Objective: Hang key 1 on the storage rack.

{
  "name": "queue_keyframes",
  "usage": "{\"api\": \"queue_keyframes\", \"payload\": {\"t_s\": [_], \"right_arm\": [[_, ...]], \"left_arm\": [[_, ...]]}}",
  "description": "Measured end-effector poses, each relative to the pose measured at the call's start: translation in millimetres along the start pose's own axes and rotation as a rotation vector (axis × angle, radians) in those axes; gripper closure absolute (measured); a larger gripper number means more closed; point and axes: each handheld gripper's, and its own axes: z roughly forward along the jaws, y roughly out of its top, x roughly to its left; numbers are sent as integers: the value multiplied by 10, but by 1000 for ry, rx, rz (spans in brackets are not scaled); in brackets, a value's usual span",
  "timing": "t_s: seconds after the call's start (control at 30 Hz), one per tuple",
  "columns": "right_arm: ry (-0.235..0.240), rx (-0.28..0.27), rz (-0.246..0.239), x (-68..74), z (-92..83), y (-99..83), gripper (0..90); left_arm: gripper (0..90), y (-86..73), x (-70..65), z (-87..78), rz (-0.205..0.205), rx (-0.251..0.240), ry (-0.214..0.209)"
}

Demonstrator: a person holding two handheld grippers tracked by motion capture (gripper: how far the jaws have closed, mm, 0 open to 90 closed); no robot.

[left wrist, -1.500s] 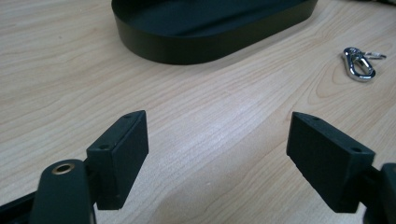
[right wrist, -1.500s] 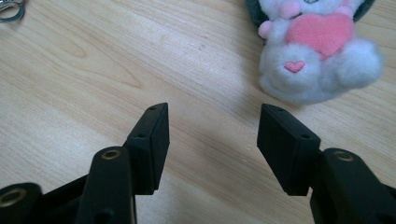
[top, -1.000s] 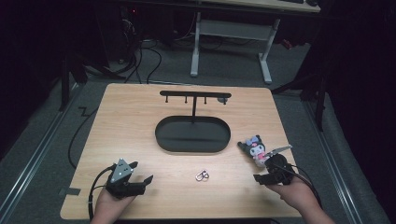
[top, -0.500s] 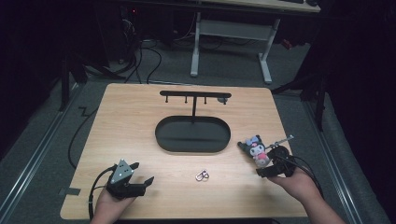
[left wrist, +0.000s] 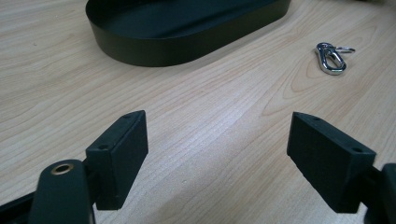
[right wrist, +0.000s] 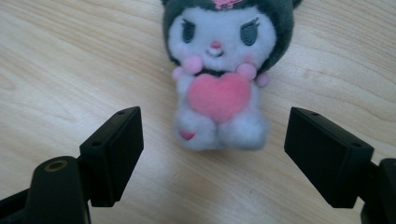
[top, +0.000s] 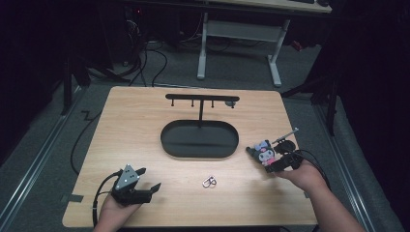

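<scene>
Plush doll (right wrist: 218, 79): white body, dark grey hood with pink bow, pink heart on chest, small red heart on one leg. Lies on its back on bare wood at desk's 4 o'clock (top: 265, 152), face up, feet toward the near edge, head toward 11 o'clock.

Open wood up front, clutter mid-table

We see bare table (top: 145, 145) between both hands; the black tray (top: 199, 140), its hook stand (top: 200, 100) and a small clasp (top: 209, 181) block the middle.
</scene>
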Motion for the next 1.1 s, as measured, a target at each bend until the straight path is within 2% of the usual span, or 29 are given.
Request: {"api": "queue_keyframes", "payload": {"t_s": [0.03,0.4,0.8,0.9,1.07,1.1], "right_arm": [[18,13,13,-27,45,33,200],[18,86,-9,-6,297,99,258],[31,86,0,-8,345,134,329],[22,87,-9,-9,350,130,339],[25,82,5,-16,378,119,348],[21,85,5,-19,405,109,391]], "left_arm": [[210,0,3,-8,-3,-1,1],[210,-13,9,20,-12,5,-3],[212,-25,13,17,-24,8,-6],[211,-22,6,21,-14,8,-5],[213,-22,4,16,-11,5,-10],[213,-23,8,15,-15,1,-11]]}}
